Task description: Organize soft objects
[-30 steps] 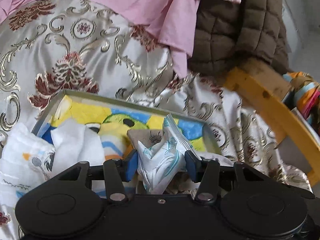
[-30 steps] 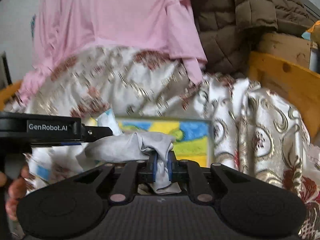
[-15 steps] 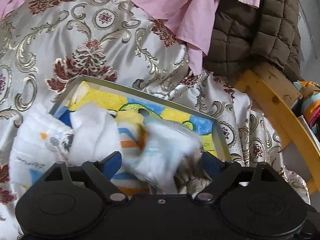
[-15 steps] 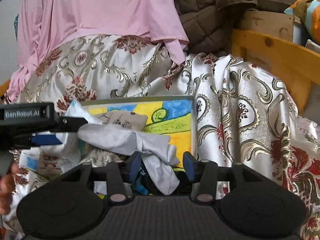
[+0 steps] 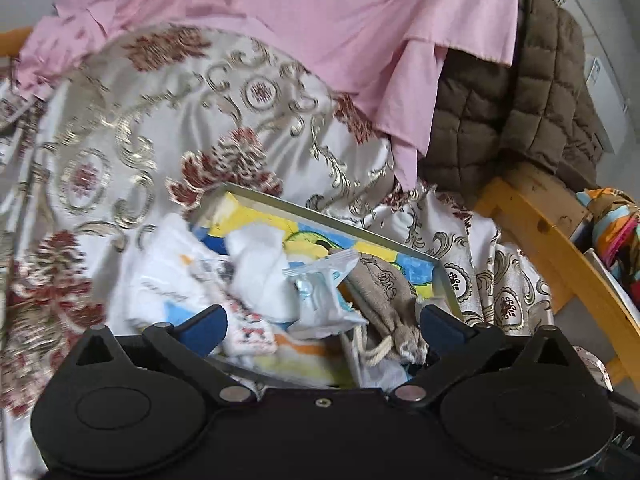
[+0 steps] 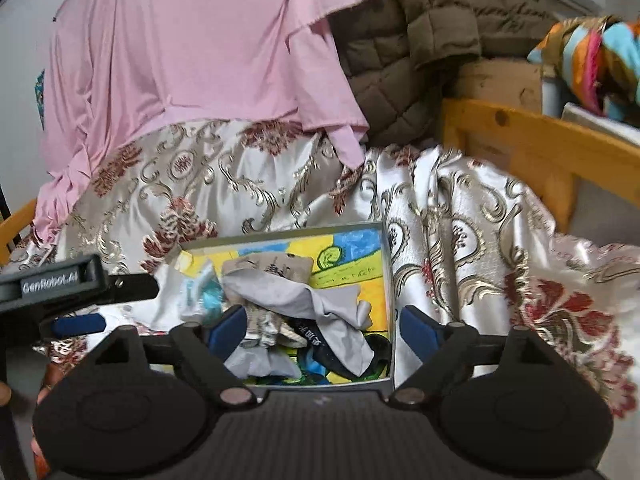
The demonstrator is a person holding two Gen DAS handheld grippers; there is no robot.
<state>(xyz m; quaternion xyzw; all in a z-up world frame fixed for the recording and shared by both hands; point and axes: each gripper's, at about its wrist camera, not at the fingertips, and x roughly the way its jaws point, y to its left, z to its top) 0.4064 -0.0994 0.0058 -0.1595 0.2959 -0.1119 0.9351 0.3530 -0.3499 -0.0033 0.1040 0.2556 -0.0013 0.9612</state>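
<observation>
A shallow box (image 5: 304, 211) (image 6: 387, 264) with a yellow and blue picture on its floor lies on the brocade spread. In it lie a white and blue packet (image 5: 320, 292), a beige drawstring pouch (image 5: 380, 284) (image 6: 276, 266), white cloths (image 5: 256, 272) and a grey cloth (image 6: 316, 304). My left gripper (image 5: 323, 326) is opening wide just short of the pile and its pads touch nothing. My right gripper (image 6: 322, 326) is opening too, its pads clear of the grey cloth lying loose between them. The left gripper's body (image 6: 52, 284) shows at the left of the right wrist view.
A pink garment (image 5: 320, 24) and a brown quilted jacket (image 5: 516, 108) hang behind the brocade spread (image 5: 132, 148). A yellow wooden frame (image 6: 536, 140) runs along the right, with a colourful striped fabric (image 6: 600, 56) beyond it. Part of a hand (image 6: 8, 396) shows at the lower left.
The left gripper let go of the white and blue packet, which now lies in the box. The right gripper released the grey cloth. Both have opened wide and drawn back.
</observation>
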